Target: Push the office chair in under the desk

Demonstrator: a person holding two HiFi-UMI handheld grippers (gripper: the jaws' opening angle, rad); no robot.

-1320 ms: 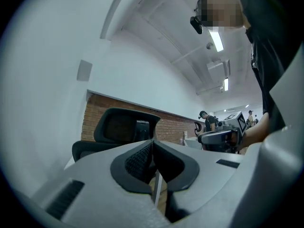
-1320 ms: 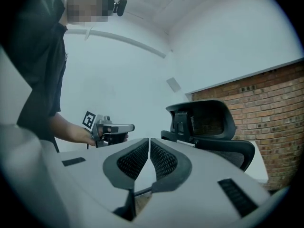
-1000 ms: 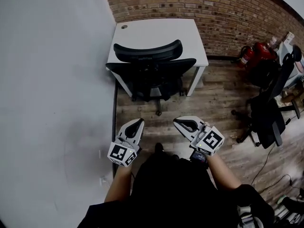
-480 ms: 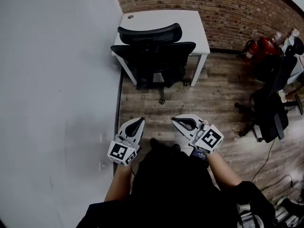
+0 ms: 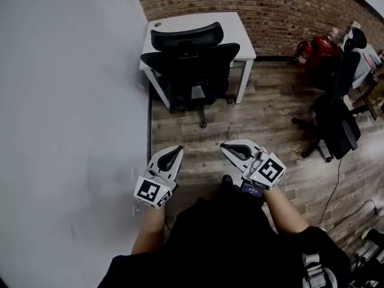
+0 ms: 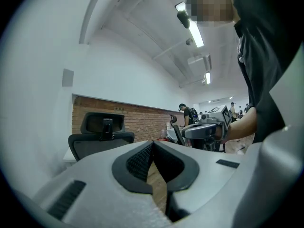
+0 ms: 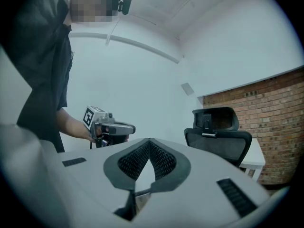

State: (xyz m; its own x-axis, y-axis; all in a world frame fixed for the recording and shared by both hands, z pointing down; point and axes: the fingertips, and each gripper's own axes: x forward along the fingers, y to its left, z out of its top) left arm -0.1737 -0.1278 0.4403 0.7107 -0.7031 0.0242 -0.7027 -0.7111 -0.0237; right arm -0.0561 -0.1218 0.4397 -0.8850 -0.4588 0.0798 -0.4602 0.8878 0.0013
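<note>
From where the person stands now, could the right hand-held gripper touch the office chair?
Probably not: the right hand-held gripper hangs well short of the office chair, with only wooden floor between. Nothing blocks the way; stepping closer should help.

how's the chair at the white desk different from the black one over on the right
The desk chair stands against the white desk, its back square to the camera; the right chair stands out on open floor, turned side-on. The desk chair is beside the grey wall; the right chair is near a red extinguisher. Both are black with headrests.
</note>
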